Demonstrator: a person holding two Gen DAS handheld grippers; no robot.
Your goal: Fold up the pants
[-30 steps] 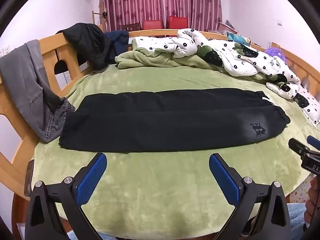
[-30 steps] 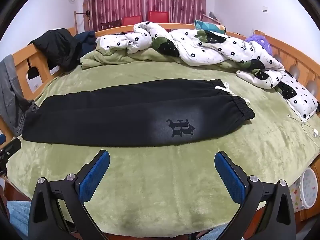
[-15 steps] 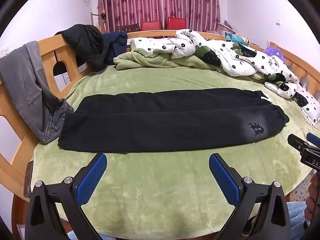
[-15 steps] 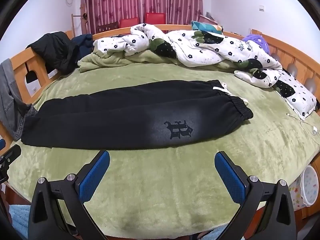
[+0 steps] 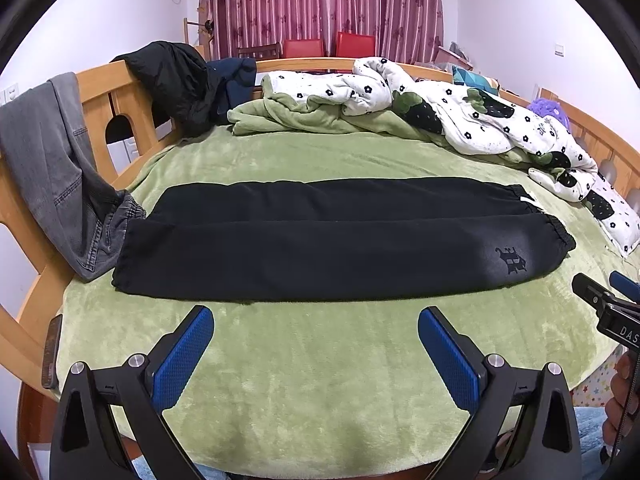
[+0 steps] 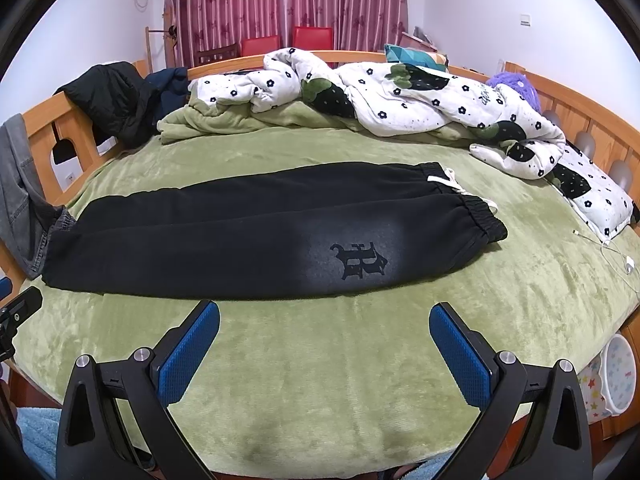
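Bedroom setting: green plush bedspread over a wood-framed bed, maroon flowered curtains on the far wall.

Left gripper: jaws spread wide, blue pads empty, hovering over bare bedspread near the front edge.

Right gripper: jaws likewise spread wide, holding nothing, over the near edge of the bedspread; its tip also shows at the right margin of the left wrist view.

Black sweatpants: laid flat, folded lengthwise with one leg over the other, running left to right just beyond both grippers, touching neither. Elastic waistband and white drawstring at the right end, leg hems at the left. Gothic letter print on a faded patch near the waistband.

Grey jeans: draped over the left bed rail, hem beside the pants' left end.

Black jacket: hung on the far left rail.

White flower-print quilt: bunched along the far side.

White charging cable: on the bedspread, right.
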